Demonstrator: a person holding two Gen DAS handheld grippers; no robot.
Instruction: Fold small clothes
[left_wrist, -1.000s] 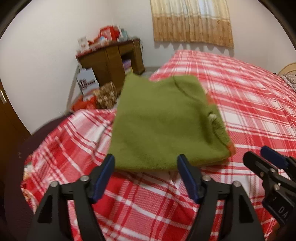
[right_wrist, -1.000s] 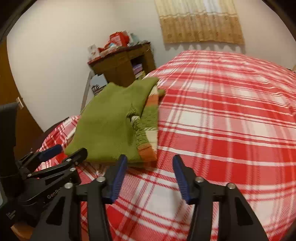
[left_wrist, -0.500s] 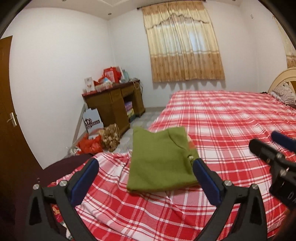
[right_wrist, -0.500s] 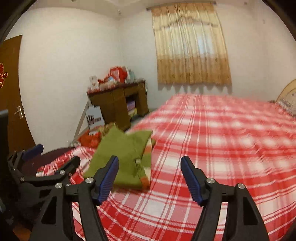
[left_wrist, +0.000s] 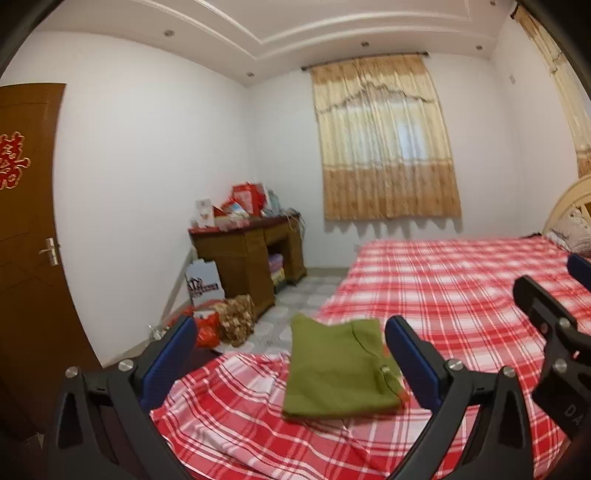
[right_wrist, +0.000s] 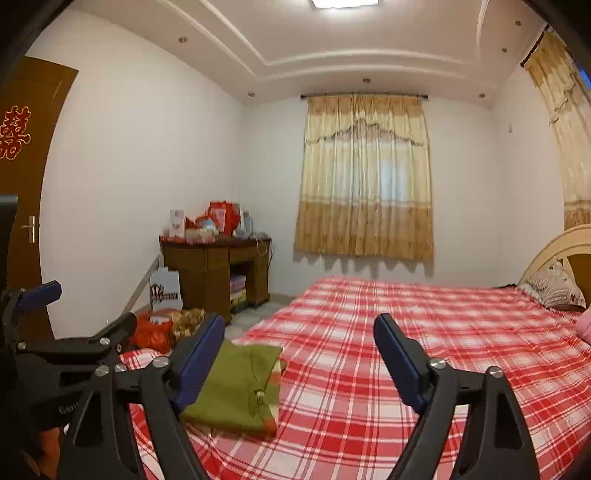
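Observation:
A folded green sweater (left_wrist: 338, 373) with a striped orange hem lies flat near the corner of the bed with the red plaid sheet (left_wrist: 461, 306). It also shows in the right wrist view (right_wrist: 236, 387). My left gripper (left_wrist: 288, 365) is open and empty, held above and short of the sweater. My right gripper (right_wrist: 299, 365) is open and empty, to the right of the sweater over the bed (right_wrist: 424, 332). The right gripper shows at the right edge of the left wrist view (left_wrist: 554, 332), and the left gripper at the left edge of the right wrist view (right_wrist: 74, 343).
A wooden desk (left_wrist: 251, 258) piled with red boxes stands against the far wall. Bags (left_wrist: 225, 321) lie on the floor beside it. A brown door (left_wrist: 26, 258) is at the left. A curtained window (left_wrist: 384, 147) is behind the bed, with pillows and a headboard (right_wrist: 554, 280) at the right.
Both grippers have risen and pulled back from the sweater and opened wider. The sweater stays folded on the bed.

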